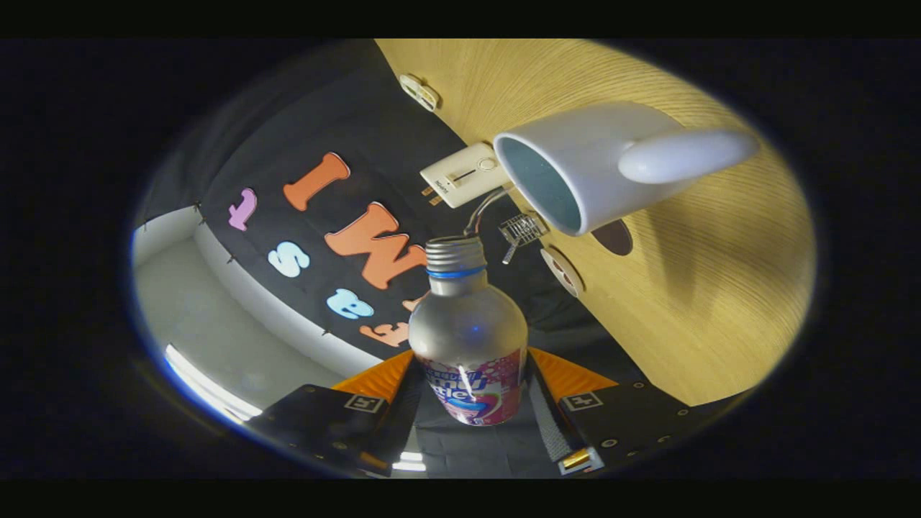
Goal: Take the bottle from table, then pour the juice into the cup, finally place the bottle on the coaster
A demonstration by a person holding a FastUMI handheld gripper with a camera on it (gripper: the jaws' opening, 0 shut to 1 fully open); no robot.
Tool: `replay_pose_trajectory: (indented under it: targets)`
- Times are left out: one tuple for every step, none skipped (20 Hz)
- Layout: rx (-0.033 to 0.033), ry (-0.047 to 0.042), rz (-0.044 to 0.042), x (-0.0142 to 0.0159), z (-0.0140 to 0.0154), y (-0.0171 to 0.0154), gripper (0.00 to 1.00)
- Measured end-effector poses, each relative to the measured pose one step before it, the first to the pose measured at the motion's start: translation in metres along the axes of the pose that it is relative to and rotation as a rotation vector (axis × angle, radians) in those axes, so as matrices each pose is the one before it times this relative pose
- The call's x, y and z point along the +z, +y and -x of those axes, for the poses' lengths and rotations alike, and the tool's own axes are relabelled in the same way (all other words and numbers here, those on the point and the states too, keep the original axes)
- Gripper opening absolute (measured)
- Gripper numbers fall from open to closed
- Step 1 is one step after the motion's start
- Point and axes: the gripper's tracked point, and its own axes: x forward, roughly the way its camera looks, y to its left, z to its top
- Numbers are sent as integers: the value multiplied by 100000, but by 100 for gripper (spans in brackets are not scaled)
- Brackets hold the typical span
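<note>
A clear plastic bottle [471, 338] with a pink label and an open threaded neck sits between my fingers, and my gripper [471, 392] is shut on its body. The whole view is rolled sideways, so the bottle is tipped over. Its open mouth points toward a white cup [575, 169] with a handle, standing on the wooden table [719, 288] just beyond the bottle. The mouth is close to the cup's rim but short of it. No juice stream is visible. A dark round coaster [614, 237] lies on the table behind the cup, partly hidden by it.
A small white device [460, 174], a little wire rack [523, 229] and a round white disc [561, 271] lie along the table edge near the cup. Another small white object [419, 91] lies farther along that edge. The booth's black cloth wall stands behind.
</note>
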Motion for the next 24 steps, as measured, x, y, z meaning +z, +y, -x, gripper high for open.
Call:
replay_pose_trajectory:
  targets:
    - [48, 733, 97, -304, 151, 35, 74]
    - [345, 530, -786, -175, -7, -74, 74]
    - [223, 1008, -980, -193, 81, 15, 74]
    - [-90, 958, -1205, -220, -63, -90, 74]
    - [18, 815, -353, -211, -165, 69, 74]
    - [-56, 283, 34, -129, -53, -127, 74]
    - [74, 99, -33, -77, 84, 67, 74]
    - [138, 197, -447, 1, 23, 48, 74]
    - [465, 923, -862, -162, -126, 85, 74]
    - [296, 349, -754, -6, 26, 23, 74]
    - [346, 368, -161, -50, 86, 153, 74]
    - [-164, -347, -37, 85, 114, -86, 74]
    - [380, -1106, -479, 433, -45, 107, 74]
    - [114, -238, -93, 151, -61, 47, 74]
    - [603, 44, -639, 104, -18, 168, 74]
    - [428, 193, -821, 57, 79, 214, 74]
    - [749, 118, -911, 44, -35, 174, 74]
    - [248, 145, -94, -78, -62, 169, 74]
    - [483, 49, -46, -49, 82, 161, 74]
    - [176, 6, -33, -20, 230, 90, 74]
    - [1014, -280, -612, 95, 70, 207, 74]
    - [693, 494, -365, -96, -109, 329, 74]
    - [402, 556, -697, -103, 17, -11, 74]
    - [653, 615, -780, -140, 78, 320, 74]
